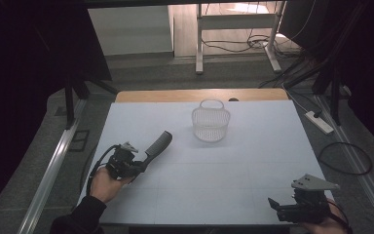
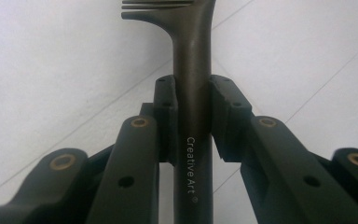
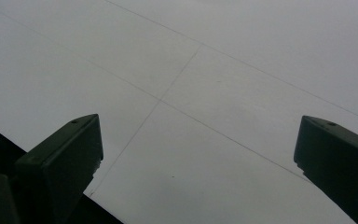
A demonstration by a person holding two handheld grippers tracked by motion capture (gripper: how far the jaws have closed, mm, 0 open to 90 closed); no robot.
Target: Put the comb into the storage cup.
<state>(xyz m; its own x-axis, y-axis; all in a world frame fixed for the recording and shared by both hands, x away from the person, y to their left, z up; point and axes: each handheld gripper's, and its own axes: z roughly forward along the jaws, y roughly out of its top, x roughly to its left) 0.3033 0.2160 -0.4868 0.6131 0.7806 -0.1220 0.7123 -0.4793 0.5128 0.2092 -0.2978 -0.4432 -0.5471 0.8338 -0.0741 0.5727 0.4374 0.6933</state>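
Note:
A dark comb or brush (image 1: 158, 144) with a long handle printed "Creative Art" (image 2: 192, 112) points up and to the right from the left side of the white table (image 1: 253, 161). My left gripper (image 1: 143, 161) is shut on its handle, both pads pressed against it (image 2: 192, 109). Its toothed head reaches toward a small white mesh basket (image 1: 210, 122) that stands upright at the far middle of the table. My right gripper (image 1: 273, 204) rests at the near right corner, jaws wide apart with only bare table between them (image 3: 198, 154).
The table's wooden far edge (image 1: 175, 95) shows behind the white cover. Beyond it are grey floor, metal table legs (image 1: 199, 48), cables and a power strip (image 1: 319, 122). Metal rails (image 1: 53, 165) run along both sides of the table.

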